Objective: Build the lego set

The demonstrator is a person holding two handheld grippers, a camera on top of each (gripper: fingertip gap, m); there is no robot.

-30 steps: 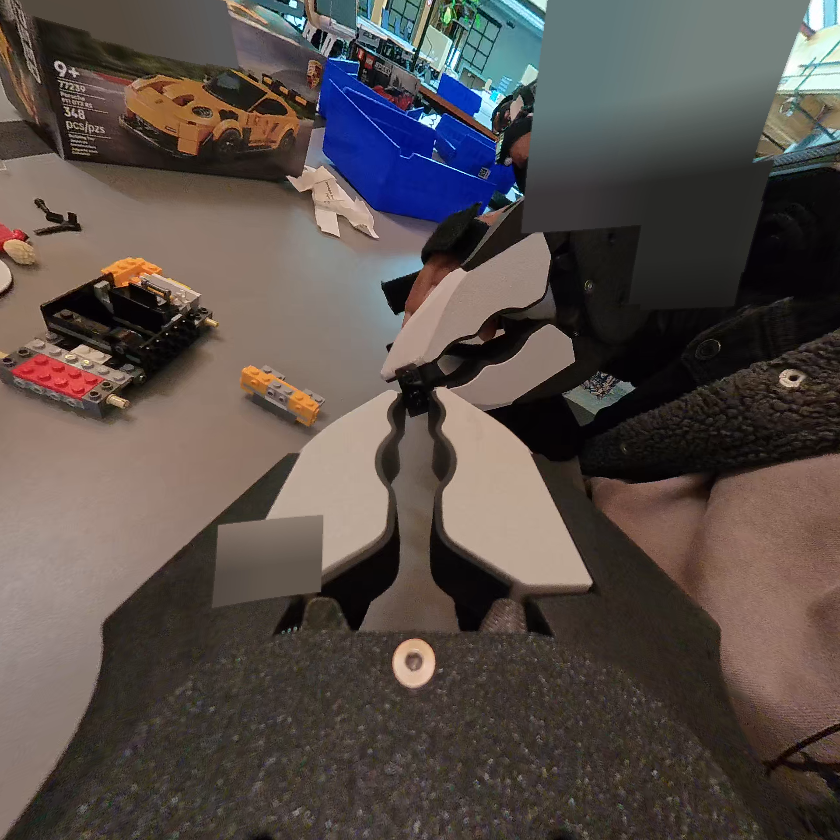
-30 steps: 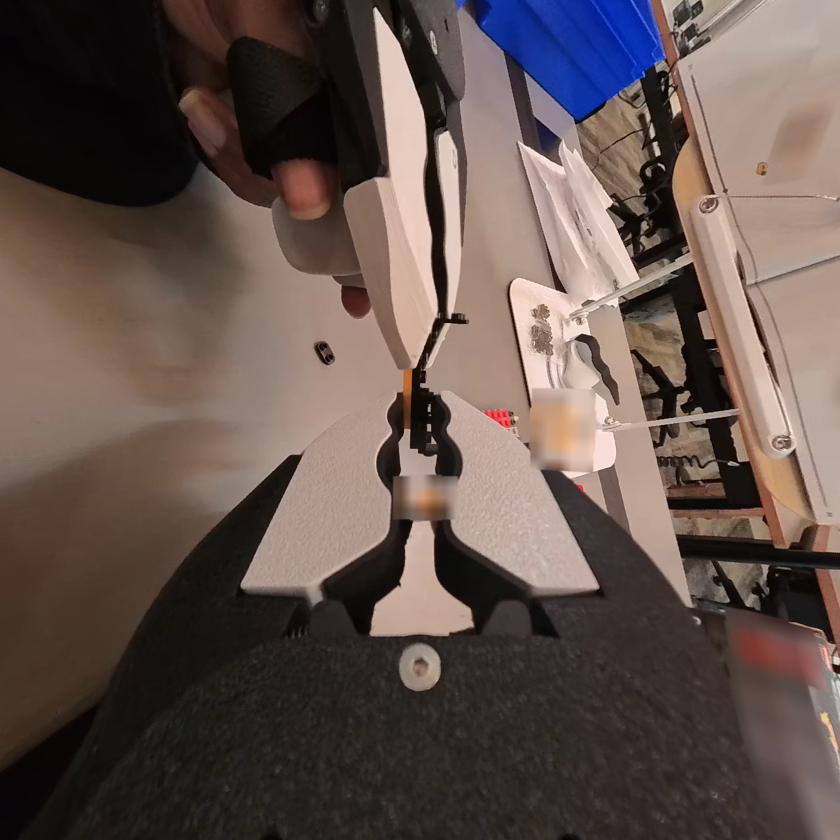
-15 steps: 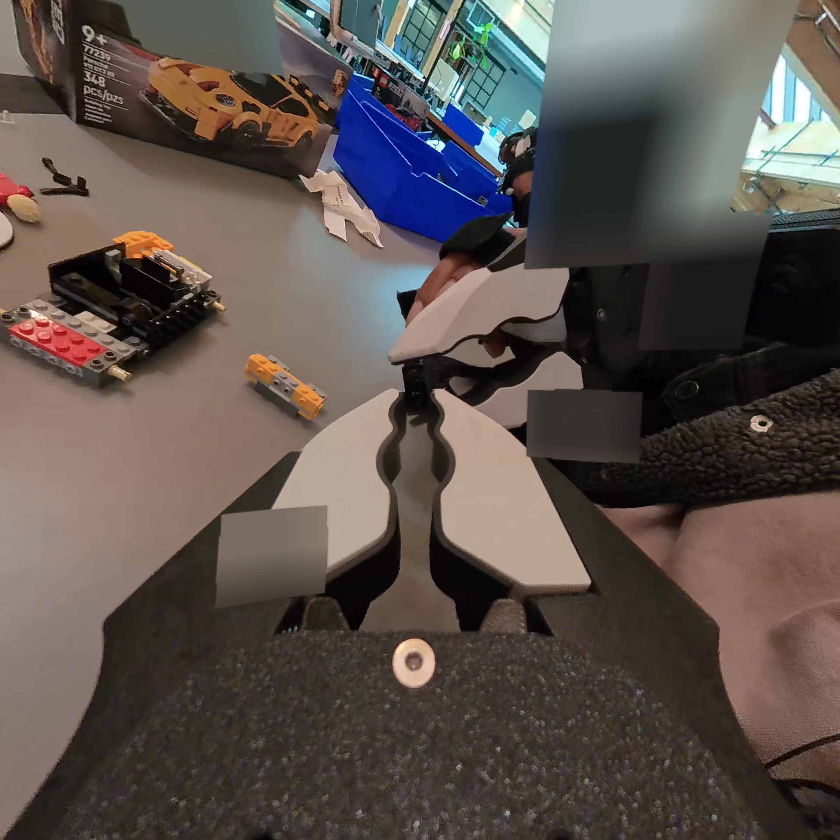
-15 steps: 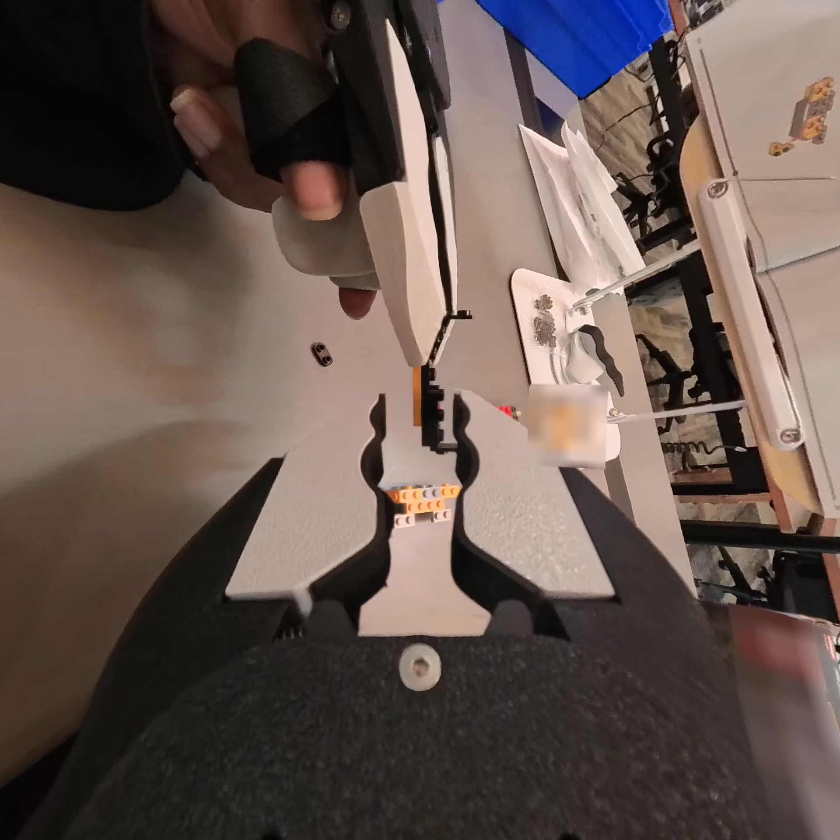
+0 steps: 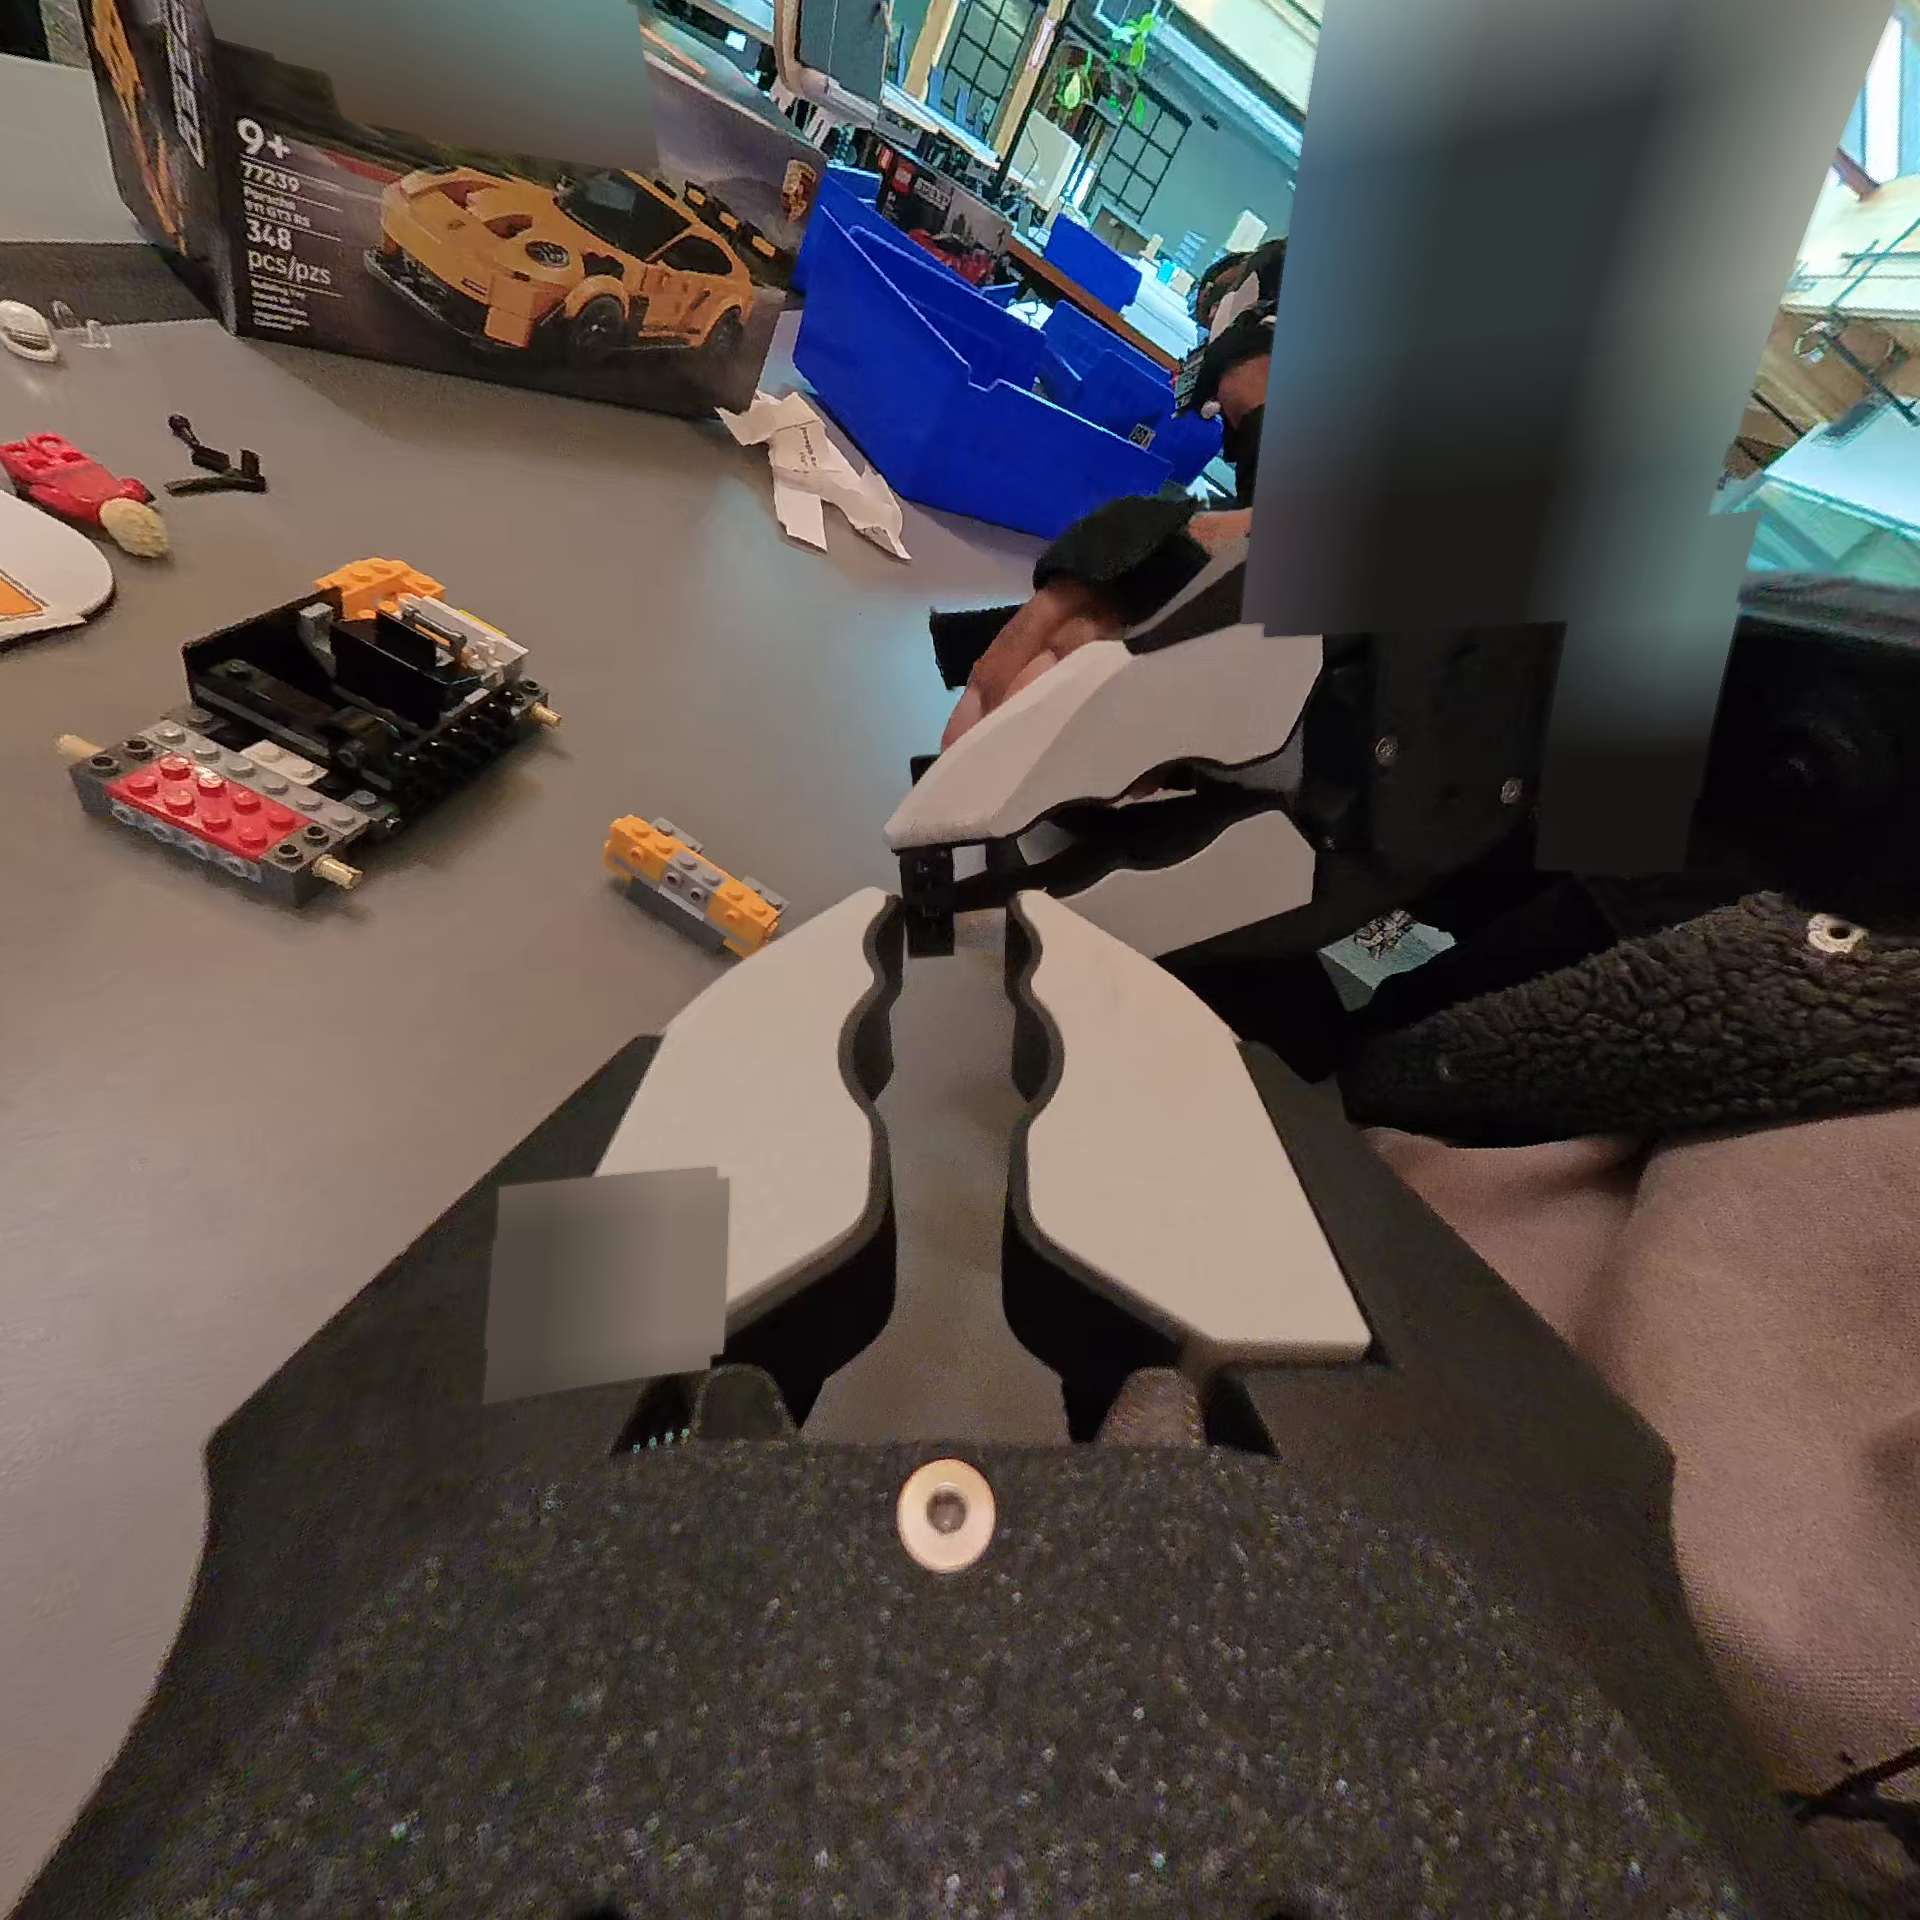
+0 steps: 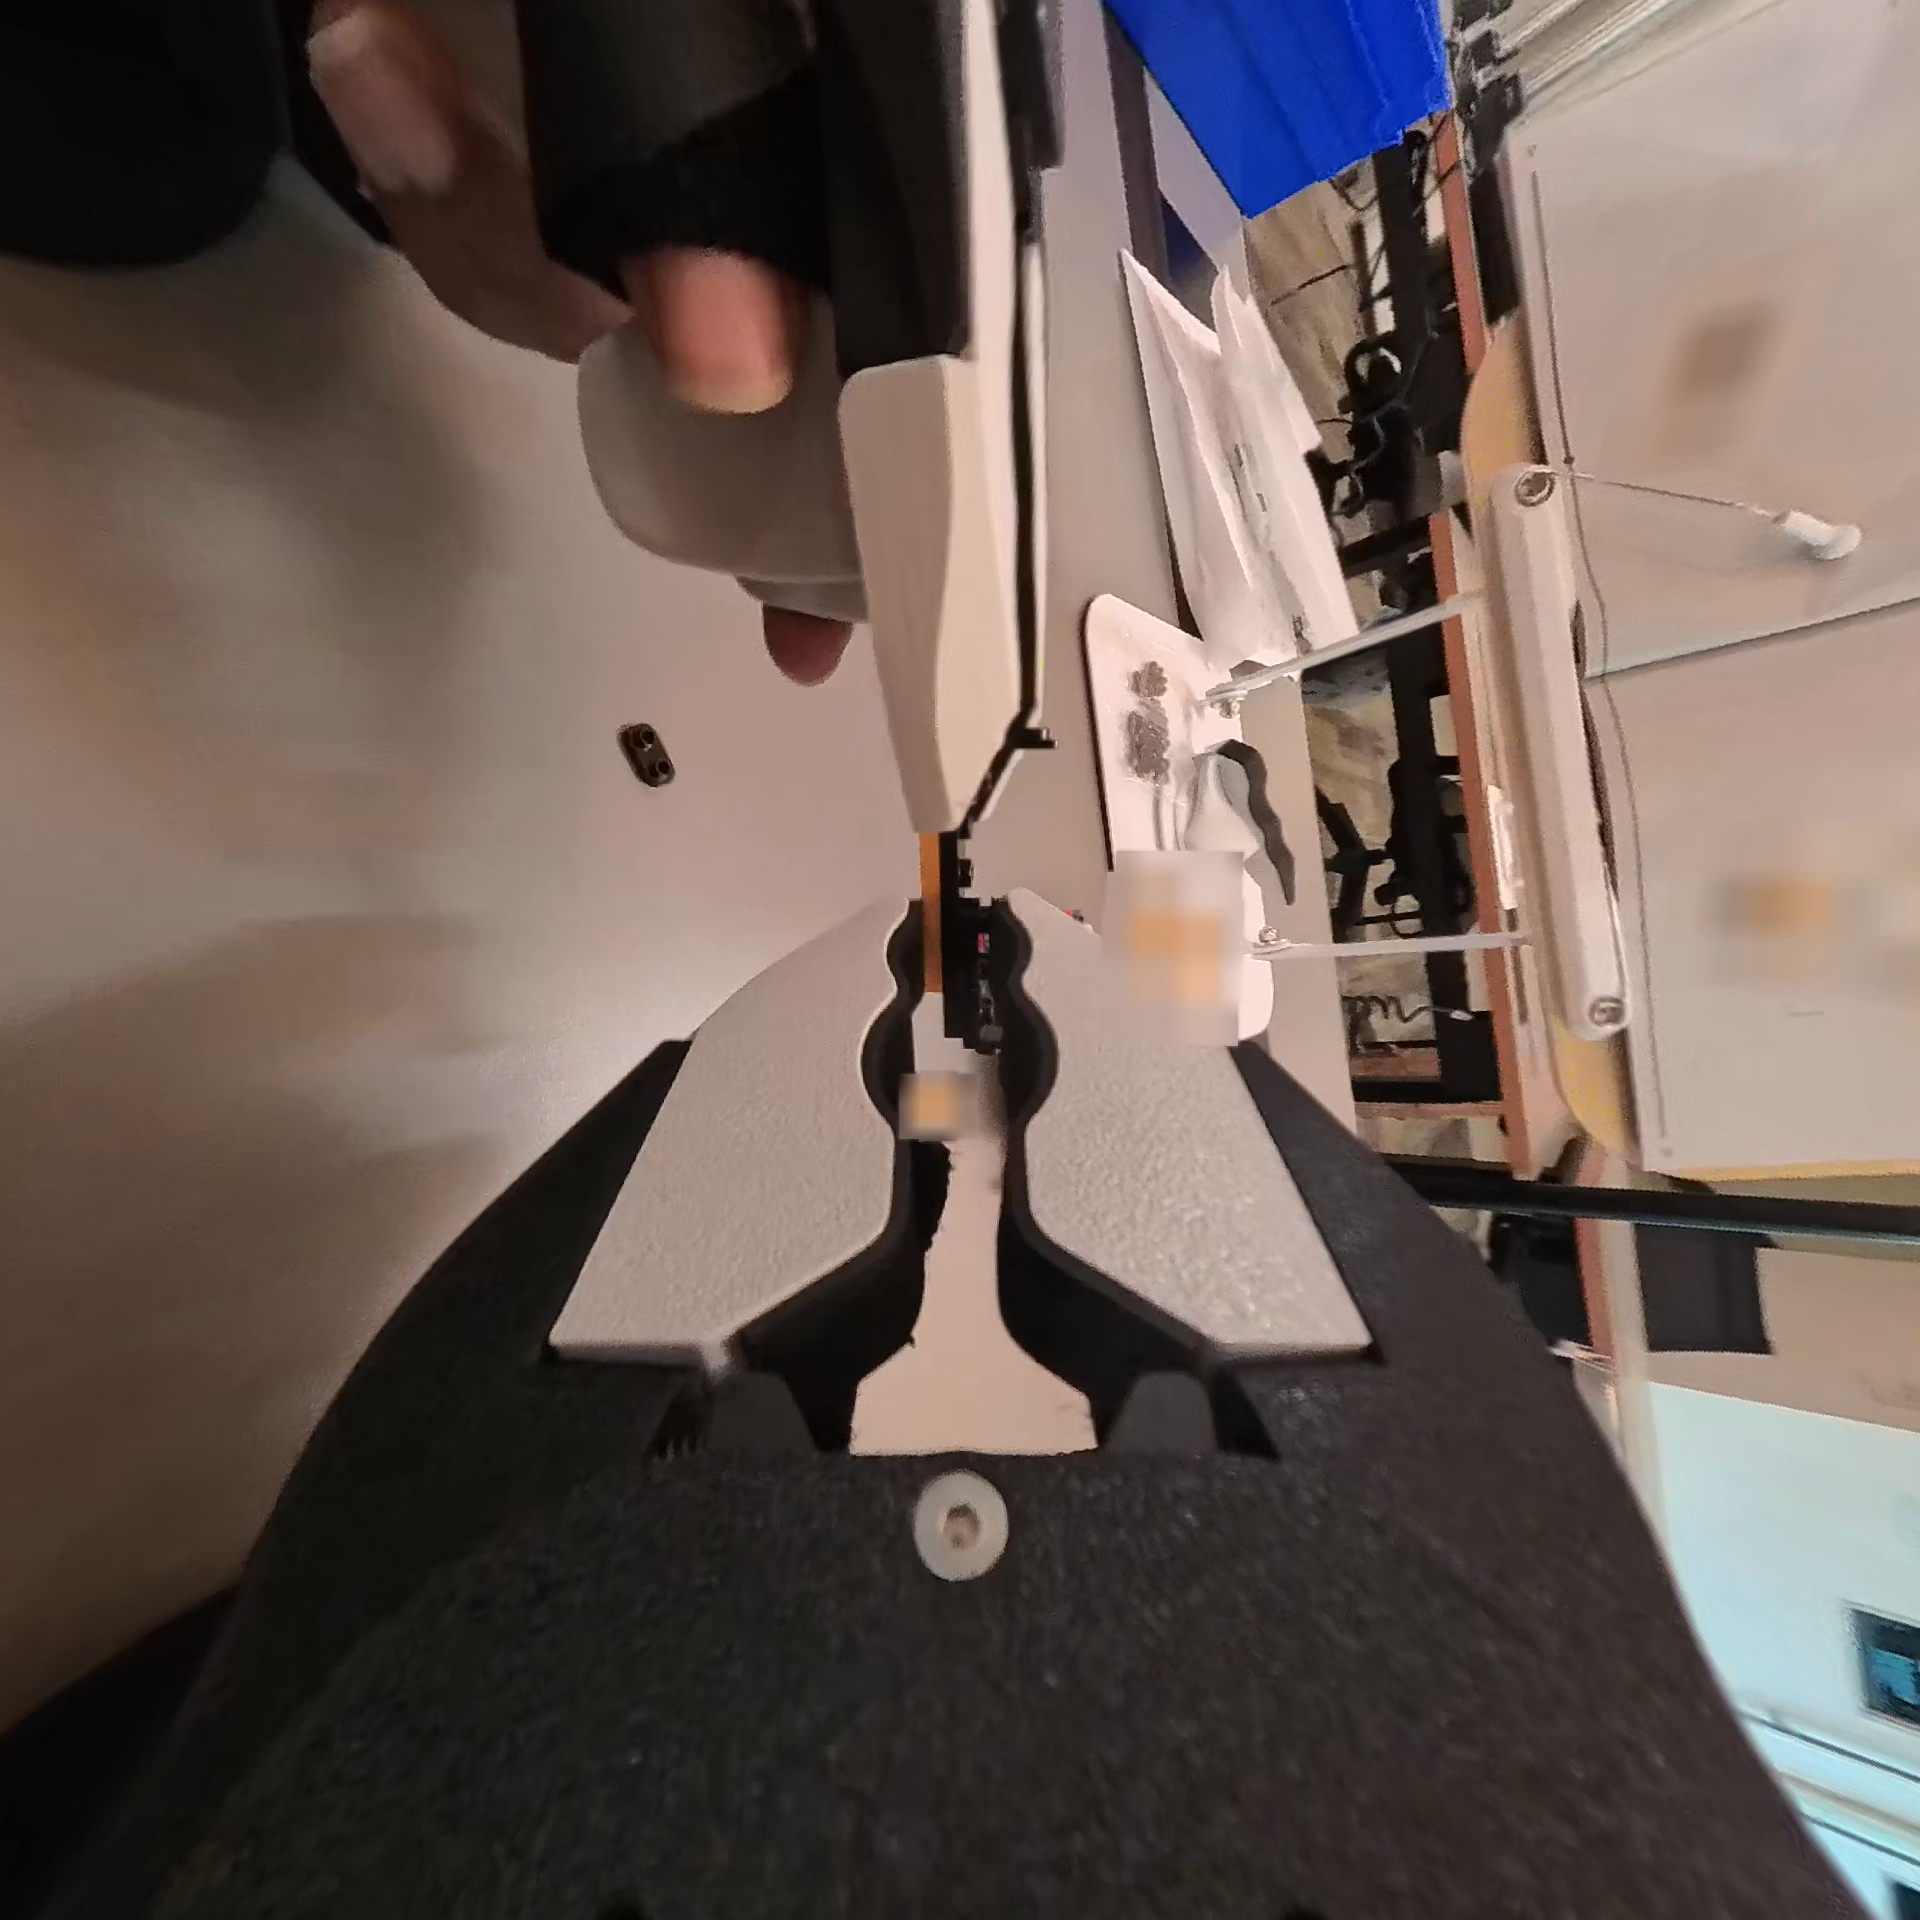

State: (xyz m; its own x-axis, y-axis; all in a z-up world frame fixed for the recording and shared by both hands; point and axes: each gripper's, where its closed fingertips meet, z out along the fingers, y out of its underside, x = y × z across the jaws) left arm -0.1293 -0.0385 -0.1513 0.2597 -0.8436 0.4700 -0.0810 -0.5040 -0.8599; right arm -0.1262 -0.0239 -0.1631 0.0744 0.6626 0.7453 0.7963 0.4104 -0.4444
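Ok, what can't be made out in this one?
- Black lego piece: in the right wrist view, the right tongs and a mosaic patch cover most of its shape.
- Small parts on the white tray: right wrist view, too small and blurred to identify.
- Whether the left tongs touch the piece: unclear in both views.

Left gripper (image 5: pixel 945 914) has opened: its fingers were pinched on the small black piece (image 5: pixel 928 902) a second ago, now there's a clear gap. Right gripper (image 6: pixel 961 925), spread half a second ago, has closed back on that piece, looks clamped though the view is blurry. Left wrist view has swung slightly.
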